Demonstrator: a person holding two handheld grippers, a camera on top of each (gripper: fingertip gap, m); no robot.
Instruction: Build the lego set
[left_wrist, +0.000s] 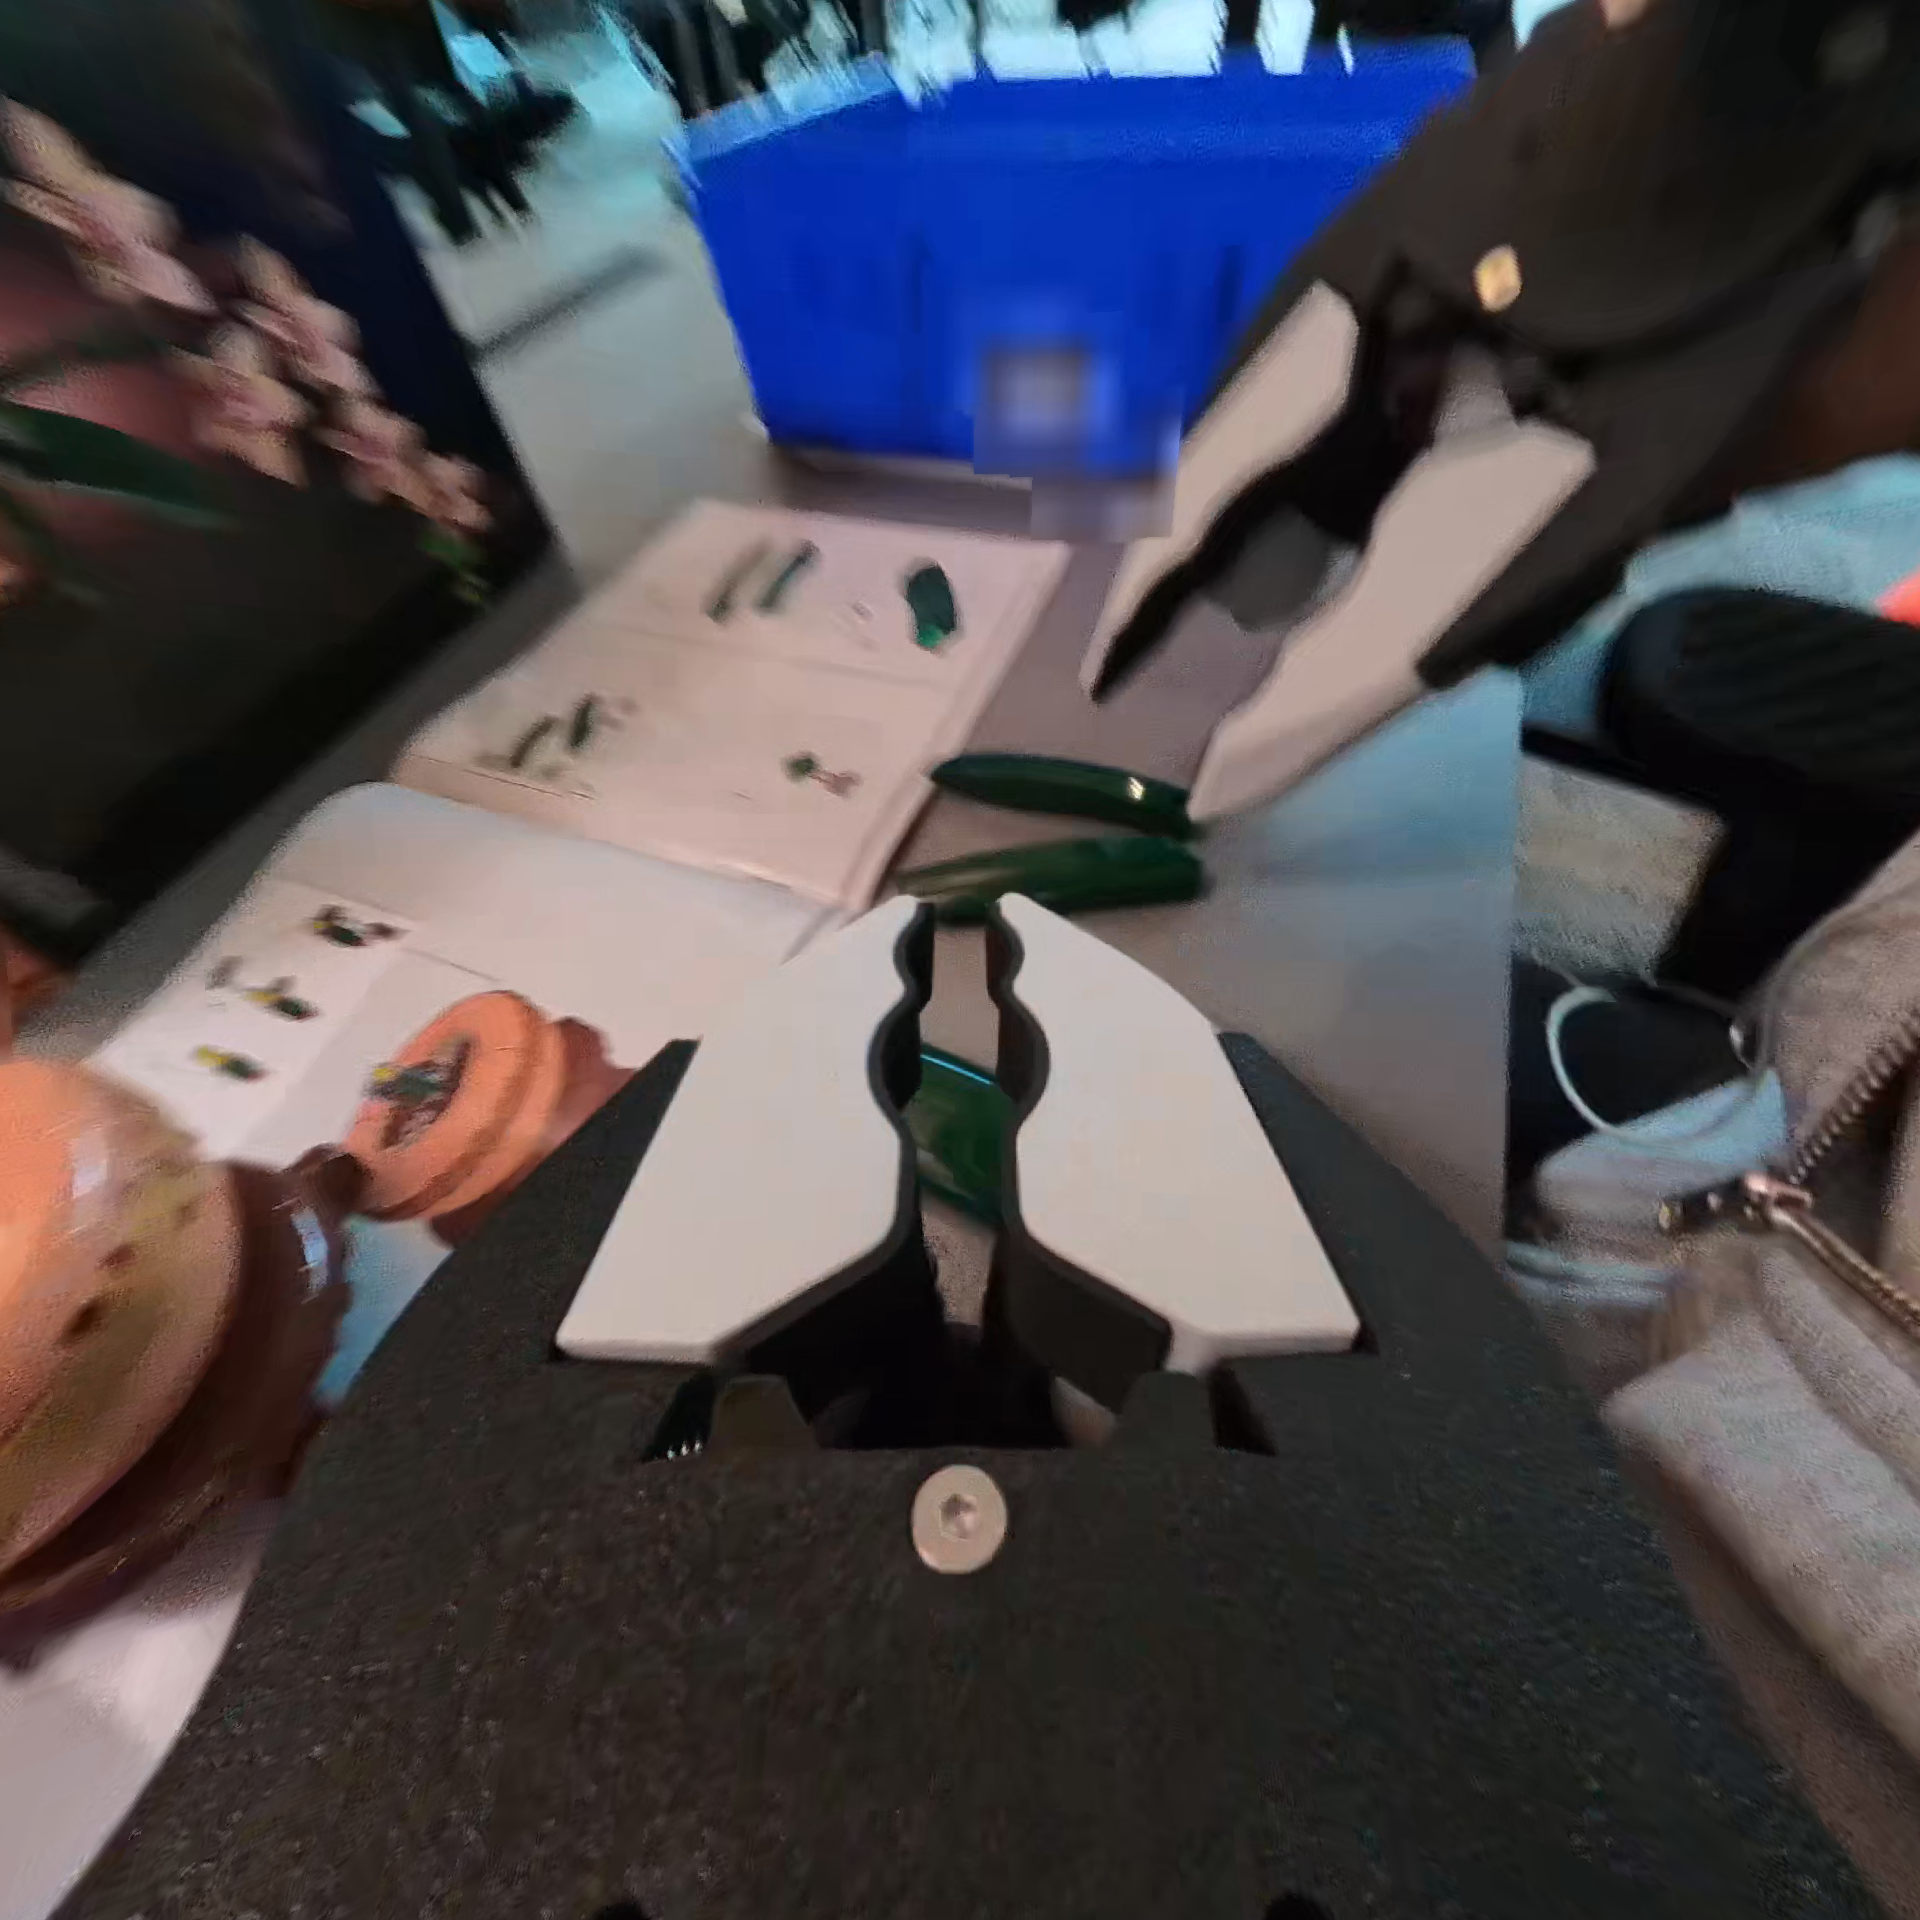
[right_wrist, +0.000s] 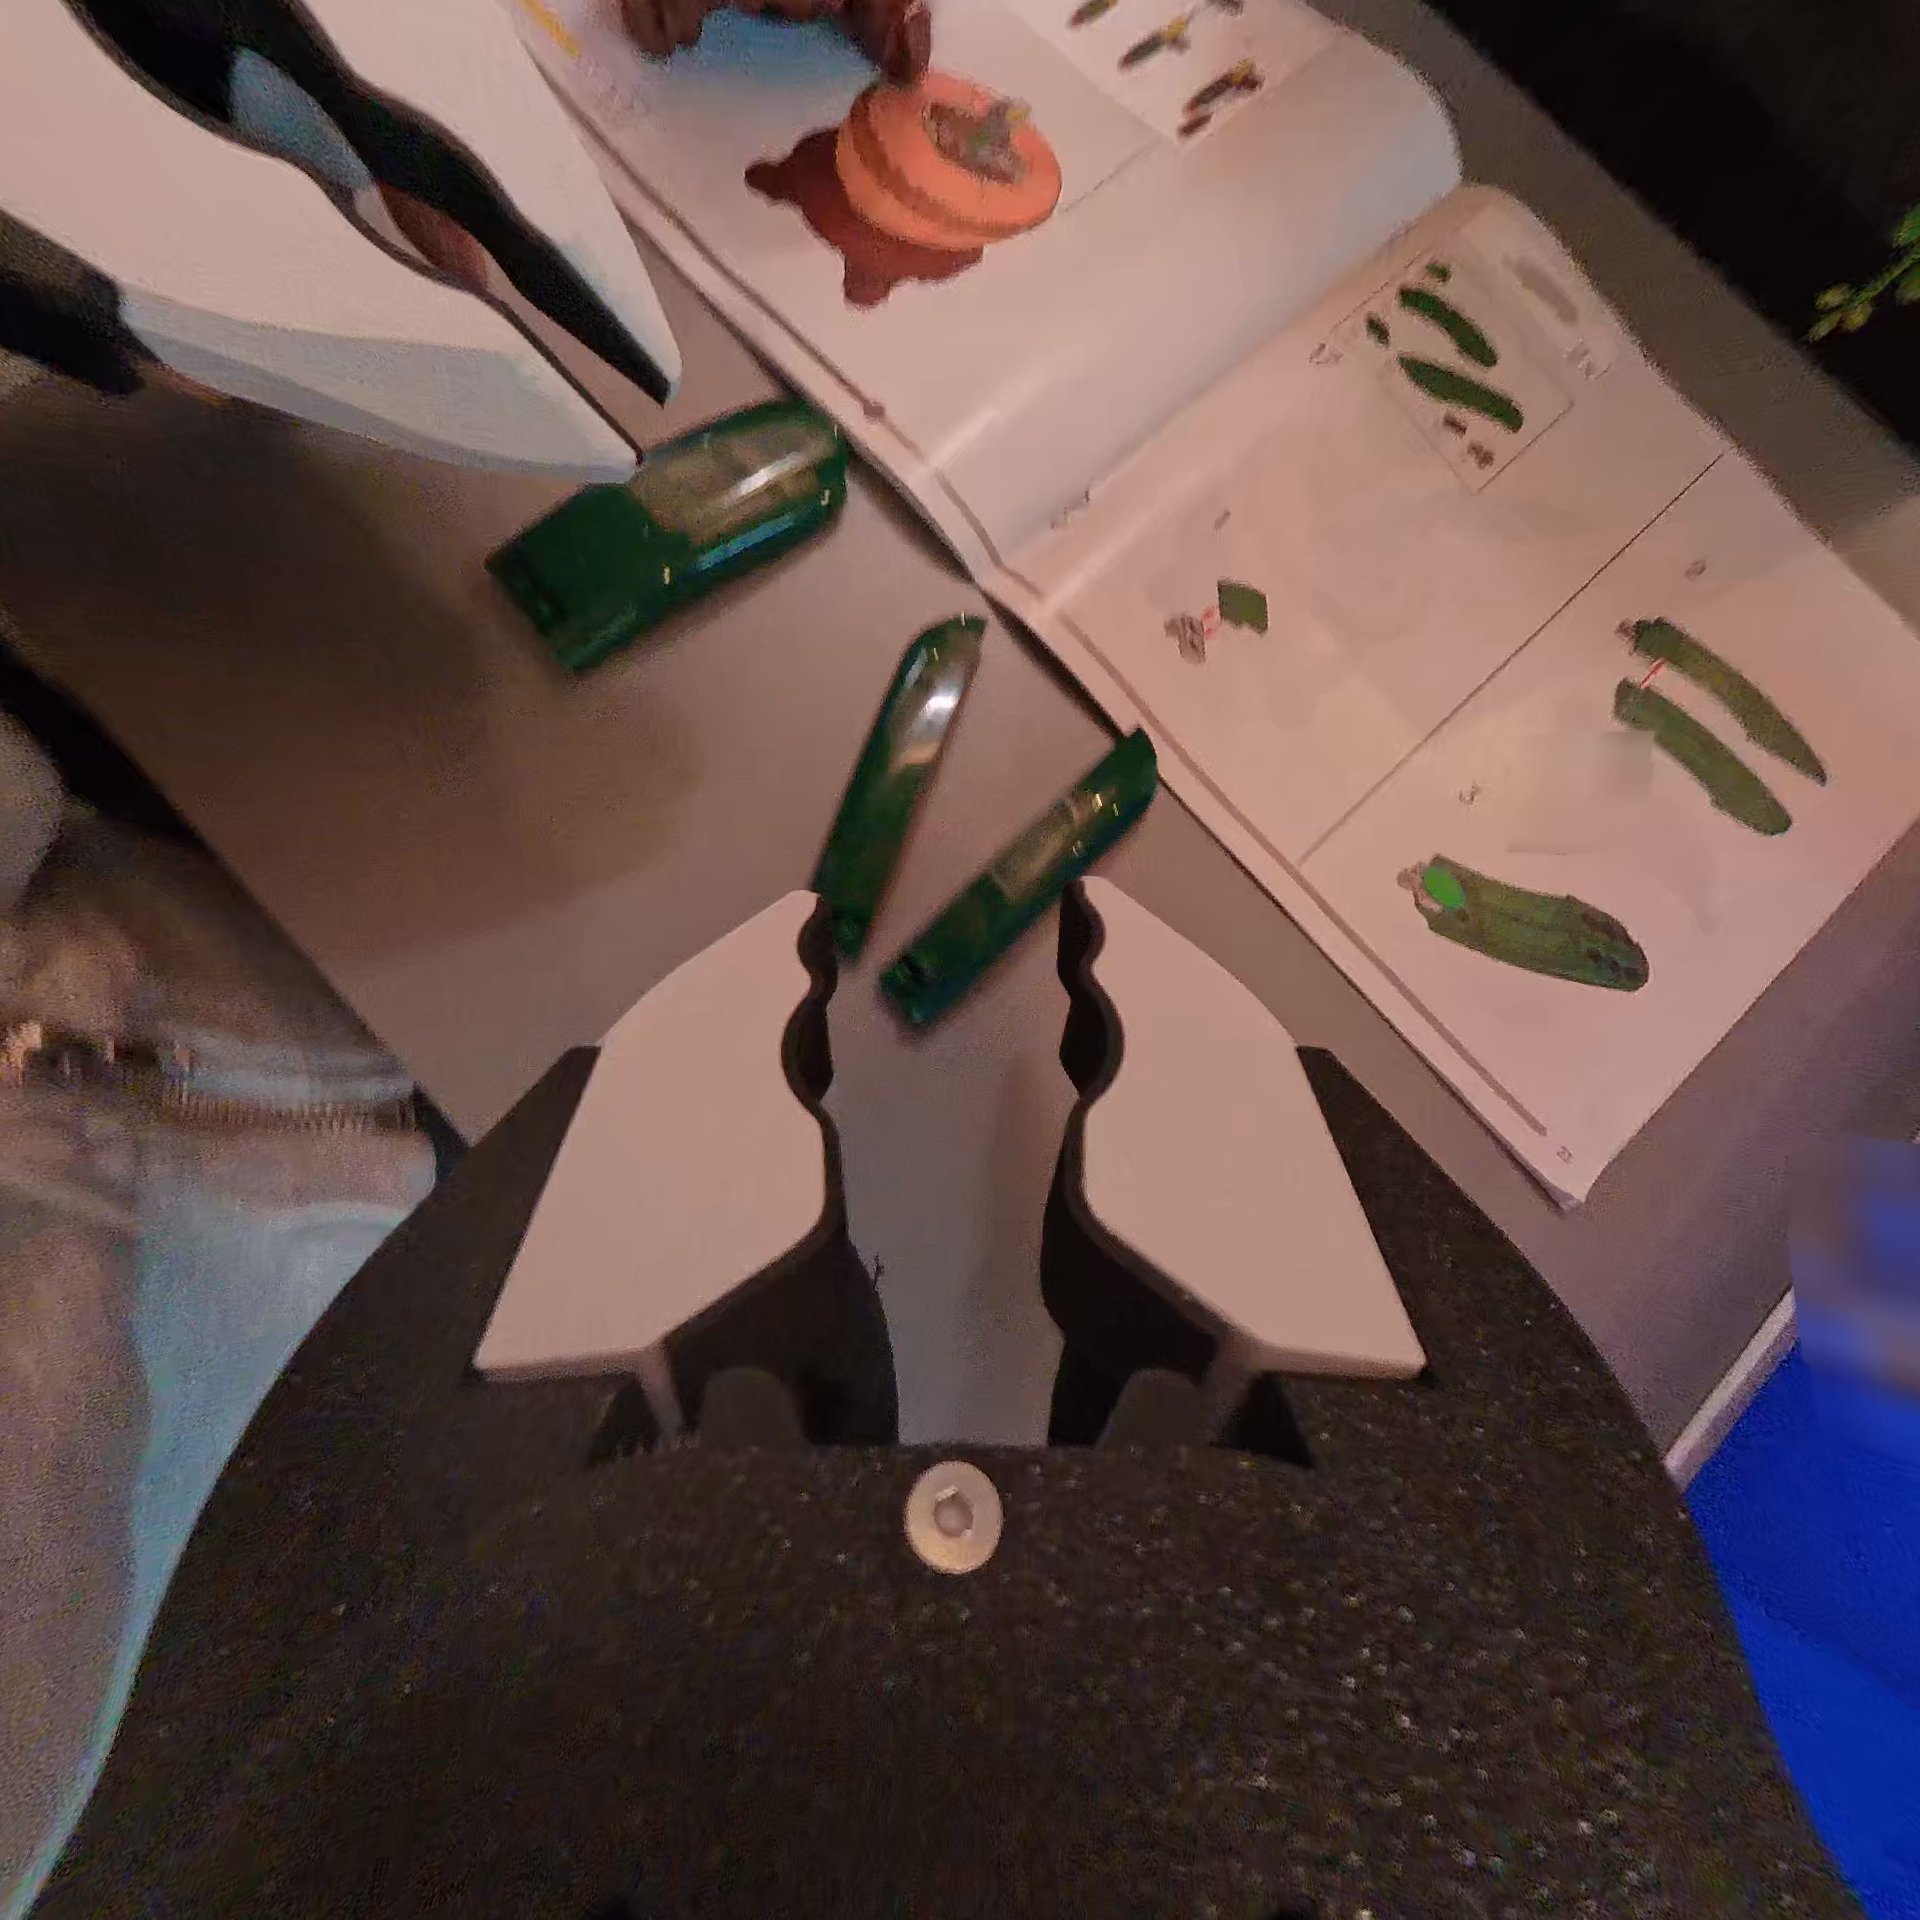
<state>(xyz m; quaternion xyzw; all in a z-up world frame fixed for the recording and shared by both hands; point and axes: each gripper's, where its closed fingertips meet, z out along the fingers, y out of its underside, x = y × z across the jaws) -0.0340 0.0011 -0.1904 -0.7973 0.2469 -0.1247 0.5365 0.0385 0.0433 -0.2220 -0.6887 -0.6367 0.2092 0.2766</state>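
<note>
Progress, judged from the layout: early to middle stage. The instruction booklet (right_wrist: 1299, 540) lies open on the grey table (right_wrist: 364, 727) and serves here as the landmark. Its printed pages show an orange pot and long green leaves. A built orange and brown pot assembly (left_wrist: 114, 1299) sits on the booklet's near-left corner in the left wrist view, so that part appears done. No leaf is attached to it yet.

Surroundings, largest first: a blue draped table (left_wrist: 1039, 260) stands well beyond the booklet. The dark set box (left_wrist: 156, 571), printed with pink flowers, stands against the booklet's left side. A grey zipped jacket (left_wrist: 1787, 1247) lies off the table edge, opposite the booklet.

Task parts: 3 dark green leaf pieces lie on the table just beside the booklet's open edge. The broad leaf (right_wrist: 675, 530) is farthest from the right gripper. The curved leaf (right_wrist: 899, 779) and the straight leaf (right_wrist: 1023, 878) lie close together, the latter nearly touching the booklet.

Left gripper (left_wrist: 961, 920): jaws narrow, with a leaf visible in the gap beneath; contact cannot be confirmed.

Right gripper (right_wrist: 940, 914): jaws wide, holding nothing, tips flanking the near ends of the 2 closer leaves.

Obstruction: these 2 leaves crowd each other, so a clean single pick looks awkward.
</note>
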